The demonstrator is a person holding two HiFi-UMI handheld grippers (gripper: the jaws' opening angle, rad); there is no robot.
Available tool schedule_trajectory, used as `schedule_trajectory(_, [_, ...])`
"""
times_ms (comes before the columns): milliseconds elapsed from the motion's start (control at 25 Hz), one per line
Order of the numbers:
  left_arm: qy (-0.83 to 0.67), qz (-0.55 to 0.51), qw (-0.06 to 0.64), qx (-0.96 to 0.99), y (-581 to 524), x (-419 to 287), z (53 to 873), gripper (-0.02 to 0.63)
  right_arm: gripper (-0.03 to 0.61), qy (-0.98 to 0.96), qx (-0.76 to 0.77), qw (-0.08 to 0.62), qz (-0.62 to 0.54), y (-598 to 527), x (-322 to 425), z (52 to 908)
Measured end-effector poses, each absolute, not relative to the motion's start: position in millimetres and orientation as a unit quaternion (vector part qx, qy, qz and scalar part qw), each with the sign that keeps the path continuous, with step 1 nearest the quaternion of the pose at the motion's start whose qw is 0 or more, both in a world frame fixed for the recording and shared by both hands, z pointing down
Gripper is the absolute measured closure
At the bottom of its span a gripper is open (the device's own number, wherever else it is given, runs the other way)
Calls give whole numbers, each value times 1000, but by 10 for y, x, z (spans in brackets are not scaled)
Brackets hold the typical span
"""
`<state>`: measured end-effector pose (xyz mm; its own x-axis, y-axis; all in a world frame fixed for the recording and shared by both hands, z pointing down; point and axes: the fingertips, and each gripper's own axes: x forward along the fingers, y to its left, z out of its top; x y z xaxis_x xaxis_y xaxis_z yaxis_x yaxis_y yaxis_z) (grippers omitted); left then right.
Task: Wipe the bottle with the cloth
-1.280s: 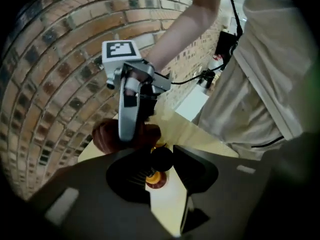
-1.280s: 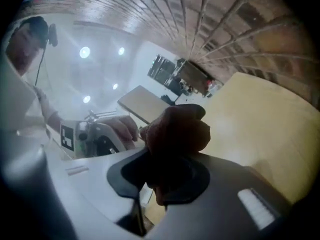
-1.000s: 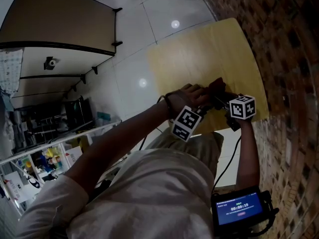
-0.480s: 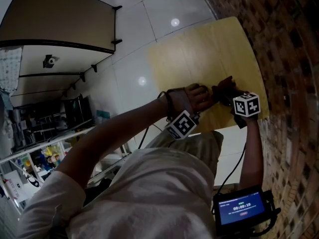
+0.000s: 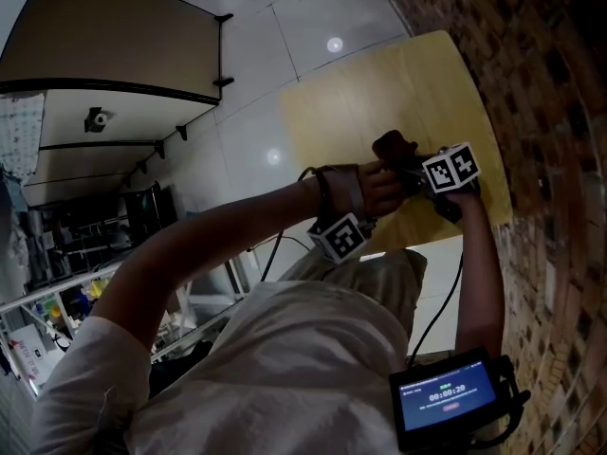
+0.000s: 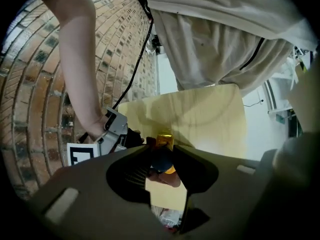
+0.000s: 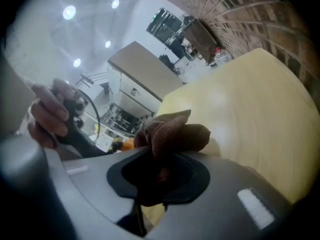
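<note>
The small screen (image 5: 446, 393) shows timer digits, too small to read.

cloth (image 7: 172, 131): soft matt fabric | table (image 7: 250, 99): smooth pale wood | wall (image 6: 30, 84): rough brick | bottle (image 6: 163, 156): glossy, perhaps plastic

Dim; fisheye-warped edges; overhead glare spots; foreground blurred.

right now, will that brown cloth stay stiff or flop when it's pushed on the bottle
Probably floppy: the cloth bunches in soft folds at the right hand-held gripper. Likely light: a small pinch holds it up.
</note>
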<state>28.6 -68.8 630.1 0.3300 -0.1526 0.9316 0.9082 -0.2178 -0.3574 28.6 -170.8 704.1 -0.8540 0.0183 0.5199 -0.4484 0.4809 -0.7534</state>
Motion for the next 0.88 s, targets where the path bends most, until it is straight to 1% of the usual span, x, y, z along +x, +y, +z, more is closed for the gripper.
schedule_trajectory(120, [-308,-488,547,-606,-698,309,6290,456,509,-804,146,335,469,-1611,432,7486])
schedule_trajectory(240, [-296,-493,546,-609,-748,349,6285,456,509,-787,152,430,415,-1435,610,7839])
schedule_trajectory(280, [-292,-495,543,-612,-763,362,6289,456,509,-786,158,446,399,-1390,659,7906])
schedule_trajectory(320, [-288,-498,539,-616,-776,377,6293,456,509,-787,170,446,391,-1375,699,7935])
schedule_trajectory(400, [-276,-506,529,-623,-805,407,6287,456,509,-790,219,403,407,-1435,789,7888])
schedule_trajectory(560, [-236,-543,508,-626,-952,395,6272,456,509,-781,339,253,459,-1595,1077,7604])
schedule_trajectory(640, [-212,-571,498,-617,-1087,346,6293,454,509,-775,377,191,469,-1596,1208,7472])
schedule_trajectory(800, [-160,-611,447,-633,-1296,346,6267,456,509,-758,428,106,482,-1521,1385,7312])
schedule_trajectory(840, [-147,-615,437,-640,-1332,376,6250,465,509,-753,437,86,484,-1504,1409,7278])
schedule_trajectory(880, [-132,-616,428,-648,-1366,424,6226,492,509,-748,446,65,487,-1487,1431,7248])
